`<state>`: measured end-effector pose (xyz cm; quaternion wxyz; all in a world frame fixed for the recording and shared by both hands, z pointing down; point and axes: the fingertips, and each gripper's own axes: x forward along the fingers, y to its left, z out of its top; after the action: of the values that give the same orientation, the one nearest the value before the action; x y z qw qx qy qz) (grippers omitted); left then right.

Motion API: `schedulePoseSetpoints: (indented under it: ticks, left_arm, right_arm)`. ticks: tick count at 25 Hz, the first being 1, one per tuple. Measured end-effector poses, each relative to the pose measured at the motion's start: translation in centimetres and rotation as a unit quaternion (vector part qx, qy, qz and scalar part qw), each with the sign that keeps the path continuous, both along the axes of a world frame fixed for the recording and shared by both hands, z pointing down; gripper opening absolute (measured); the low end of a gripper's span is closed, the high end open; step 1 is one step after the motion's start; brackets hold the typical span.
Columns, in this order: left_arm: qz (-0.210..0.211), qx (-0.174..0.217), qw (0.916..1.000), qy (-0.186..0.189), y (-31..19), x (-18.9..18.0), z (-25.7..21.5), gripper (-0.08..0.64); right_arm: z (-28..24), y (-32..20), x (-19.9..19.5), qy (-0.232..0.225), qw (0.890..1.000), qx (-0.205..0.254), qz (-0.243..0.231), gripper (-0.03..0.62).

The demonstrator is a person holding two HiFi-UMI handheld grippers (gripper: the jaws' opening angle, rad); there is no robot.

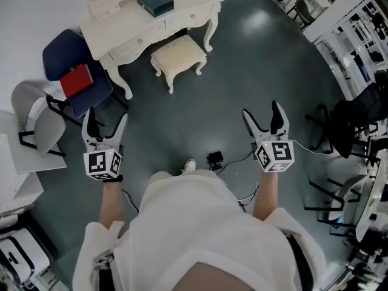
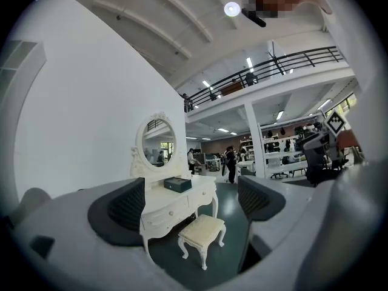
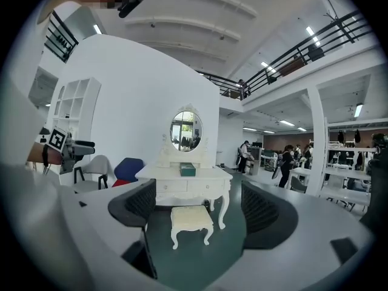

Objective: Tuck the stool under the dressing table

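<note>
A: Stool (image 1: 178,58) bearing?
B: Straight ahead, well apart, just in front of dressing table (image 1: 194,6), long side parallel to it.
A: Tools?
B: Left gripper (image 1: 107,115), right gripper (image 1: 262,109): spread wide, empty, about equally far.

The dark grey-green floor (image 1: 242,71) bears a white dressing table (image 1: 130,26), with a cream stool (image 1: 177,54) standing just in front of it. A dark teal box (image 1: 154,2) lies on the tabletop. A blue chair (image 1: 63,56) and a grey chair (image 1: 42,123) stand beside the table, and a small black device (image 1: 215,159) with cables lies on the open floor.
</note>
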<state>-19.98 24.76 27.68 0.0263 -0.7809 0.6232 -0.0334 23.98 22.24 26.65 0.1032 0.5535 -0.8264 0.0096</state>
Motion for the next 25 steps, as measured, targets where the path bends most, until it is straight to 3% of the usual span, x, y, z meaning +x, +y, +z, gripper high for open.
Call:
schedulePoseSetpoints:
  ticks: [5, 12, 18, 25]
  left_arm:
    - [-0.006, -0.018, 0.9998, 0.003, 0.1, 1.7, 1.5, 0.476]
    - [-0.013, -0.048, 0.9988, 0.005, -2.8, 1.0, 4.0, 0.474]
    - [0.011, -0.049, 0.9986, 0.017, -10.1, 1.9, 5.4, 0.474]
    - [0.027, -0.055, 0.9977, 0.027, -22.6, -0.5, 6.3, 0.474]
  right_arm:
    - [1.9, -1.3, 0.8, -0.005, 1.000, -0.015, -0.013, 0.410]
    - [3.7, -4.8, -1.0, -0.013, 0.999, -0.032, -0.032, 0.365]
    - [3.9, -10.2, -2.6, 0.008, 0.999, -0.038, -0.032, 0.367]
    - [2.1, -22.2, -6.4, 0.045, 0.998, -0.029, -0.025, 0.386]
